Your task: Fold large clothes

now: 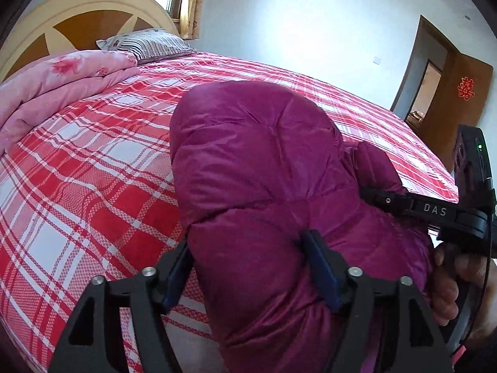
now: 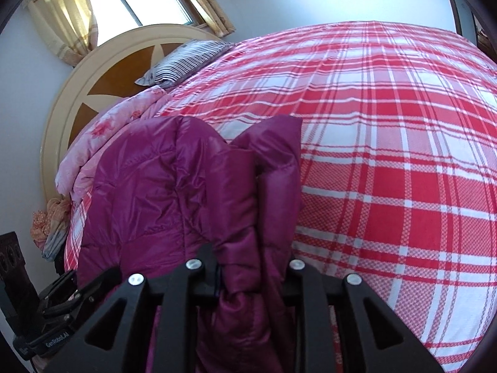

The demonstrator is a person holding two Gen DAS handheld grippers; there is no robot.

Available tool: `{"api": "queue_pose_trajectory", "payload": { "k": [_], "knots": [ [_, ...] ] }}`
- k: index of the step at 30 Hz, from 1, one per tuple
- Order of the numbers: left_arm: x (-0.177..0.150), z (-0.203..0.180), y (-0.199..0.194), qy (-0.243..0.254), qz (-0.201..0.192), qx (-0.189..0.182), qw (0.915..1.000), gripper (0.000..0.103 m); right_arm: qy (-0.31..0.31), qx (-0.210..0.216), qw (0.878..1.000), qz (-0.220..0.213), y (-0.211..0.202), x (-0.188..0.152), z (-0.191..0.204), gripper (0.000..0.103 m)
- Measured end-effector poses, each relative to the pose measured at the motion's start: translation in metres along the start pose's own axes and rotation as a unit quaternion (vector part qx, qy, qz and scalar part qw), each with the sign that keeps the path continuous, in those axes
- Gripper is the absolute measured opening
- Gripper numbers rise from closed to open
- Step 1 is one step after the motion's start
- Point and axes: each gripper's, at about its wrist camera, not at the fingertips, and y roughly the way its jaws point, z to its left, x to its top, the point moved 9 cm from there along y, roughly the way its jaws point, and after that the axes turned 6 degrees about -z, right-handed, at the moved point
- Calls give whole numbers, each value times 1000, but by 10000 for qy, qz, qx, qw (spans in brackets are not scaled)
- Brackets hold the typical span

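Observation:
A magenta puffer jacket [image 1: 257,161] lies bunched on the red-and-white plaid bed [image 1: 93,186]. My left gripper [image 1: 245,242] stands open and wide at the jacket's near end. One blue pad [image 1: 320,267] rests on the padding and the other finger [image 1: 178,276] sits beside the jacket's left edge. My right gripper [image 2: 248,267] is shut on a thick fold of the jacket [image 2: 174,186], which bulges up between the jaws and hides the fingertips. In the left wrist view the right gripper [image 1: 382,199] reaches into the jacket from the right.
A folded pink floral quilt [image 1: 62,84] and a striped pillow [image 1: 149,45] lie at the head of the bed by the round headboard [image 2: 102,71]. A hand [image 1: 447,279] grips the right tool. A brown door [image 1: 459,93] stands beyond the bed.

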Motion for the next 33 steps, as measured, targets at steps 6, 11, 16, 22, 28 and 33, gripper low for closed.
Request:
{"api": "queue_pose_trajectory", "payload": {
  "k": [6,11,16,22,28,33],
  "knots": [
    [3,0,-8,-34,105,85,9999,75,162,12,9997,164,2,-4,-9,41],
    [9,-6,-31,215,5,151,9997,75,162,-136,9998,-38,-20,3,-9,55],
    [19,-11,-68,348,-318,61,9989,75,270,-332,9982,-428,-52,11,-18,74],
    [49,-21,-127,403,-971,-37,9944,75,566,-615,9929,-847,-108,15,-25,76],
    [66,-36,-162,403,-1407,-255,9889,83,220,-596,9857,-1561,-179,14,21,88],
    [71,-46,-181,442,-1586,-411,9855,83,-180,-676,9773,-2001,-221,14,55,94]
  ]
}}
